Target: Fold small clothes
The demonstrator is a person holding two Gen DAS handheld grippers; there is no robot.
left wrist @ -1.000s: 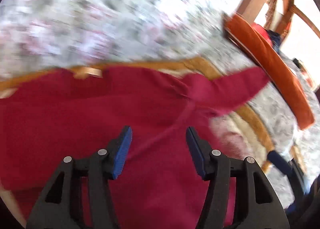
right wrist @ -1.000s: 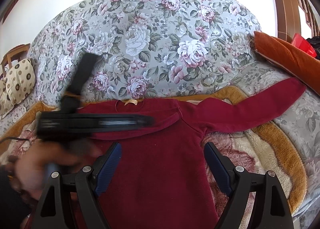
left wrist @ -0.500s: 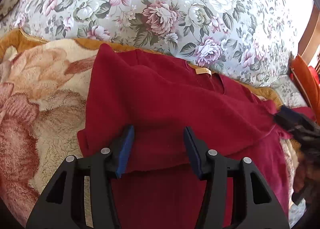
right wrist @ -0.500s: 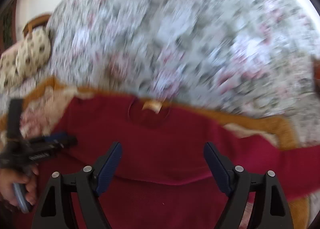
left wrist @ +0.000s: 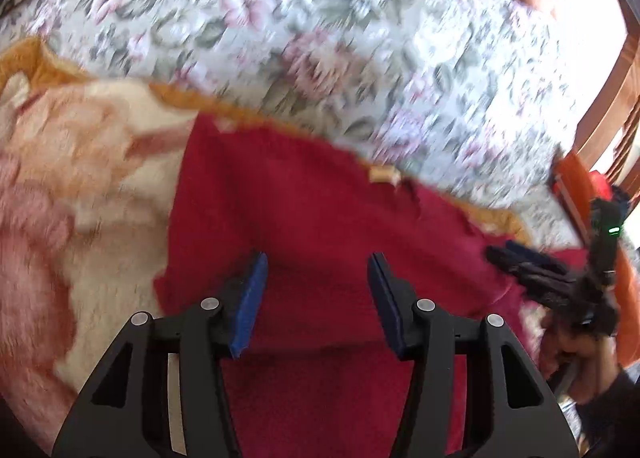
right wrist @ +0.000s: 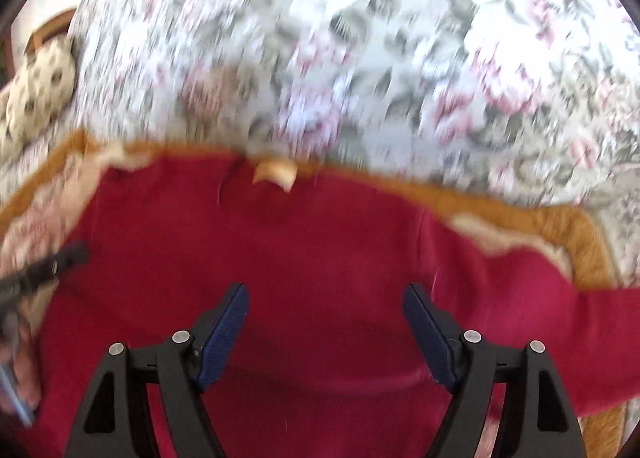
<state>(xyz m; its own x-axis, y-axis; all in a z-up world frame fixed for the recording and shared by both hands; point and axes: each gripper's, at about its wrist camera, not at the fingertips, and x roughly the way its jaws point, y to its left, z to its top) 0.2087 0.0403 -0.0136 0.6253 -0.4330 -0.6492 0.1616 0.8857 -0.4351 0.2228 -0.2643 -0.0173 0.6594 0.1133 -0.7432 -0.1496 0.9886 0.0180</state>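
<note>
With both the left gripper [left wrist: 316, 286] and right gripper [right wrist: 326, 322] gaping empty, I'd pinch the dark red knit sweater's [right wrist: 320, 258] unfolded sleeve [right wrist: 560, 318] at 3 o'clock near the cuff.

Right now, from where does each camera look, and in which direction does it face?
Left wrist: sits on the left tongs, open, above the red sweater, facing the flowered sofa back; the right tongs and hand show at the right edge.
Right wrist: sits on the right tongs, open, above the sweater's chest, facing the sofa back; the left tongs and hand show at the left edge.
Shared: sweater, its neck label, the blanket, the sofa back.
</note>
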